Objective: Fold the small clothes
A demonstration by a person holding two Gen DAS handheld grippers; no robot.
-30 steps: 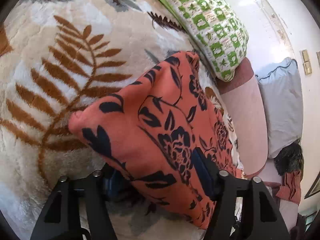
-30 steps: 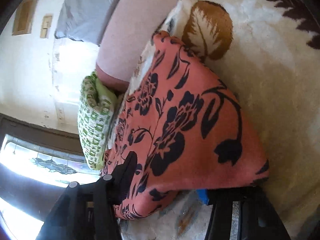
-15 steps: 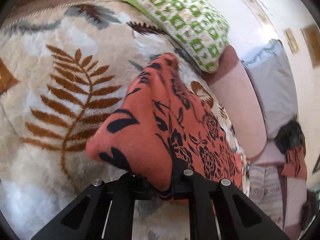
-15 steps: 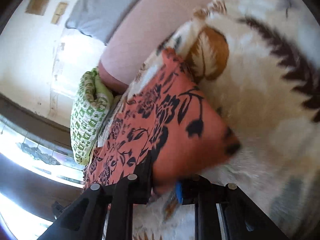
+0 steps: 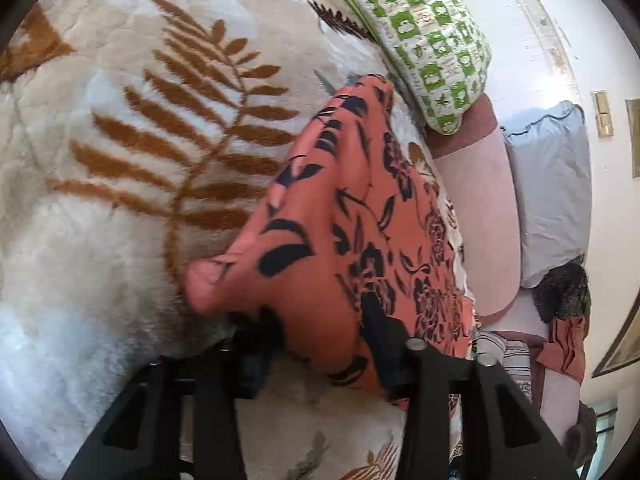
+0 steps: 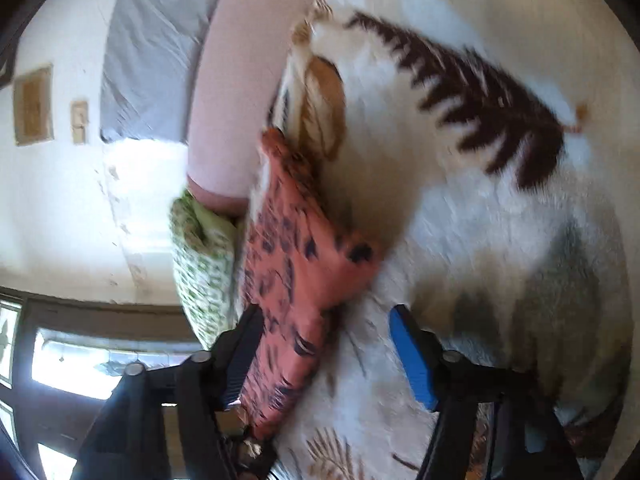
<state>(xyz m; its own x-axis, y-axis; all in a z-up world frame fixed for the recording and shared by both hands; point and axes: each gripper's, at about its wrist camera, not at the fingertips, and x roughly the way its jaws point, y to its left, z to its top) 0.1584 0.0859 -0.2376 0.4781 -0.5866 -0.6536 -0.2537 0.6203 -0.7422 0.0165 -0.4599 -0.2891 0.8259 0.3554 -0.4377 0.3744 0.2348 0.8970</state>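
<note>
Black fingers of the left claw (image 5: 320,344) are spreading, with the coral floral garment (image 5: 352,216) draped between them, nothing pinched. The right claw (image 6: 324,344) is also widening; the cloth's edge lies against its left finger, clear of the blue pad (image 6: 412,360). The garment lies folded on the fleecy leaf-print blanket (image 5: 120,184). Beyond sit a green-checked pillow (image 5: 424,40) and pink bolster (image 5: 480,216).

— Left gripper (image 5: 324,344)?
— Low in the frame, black fingers angled downward, jaws opening, cloth draped between them.
— Right gripper (image 6: 324,344)?
— Bottom centre, jaws opening wide; cloth against the left finger, blue-padded right finger (image 6: 412,356) clear.
</note>
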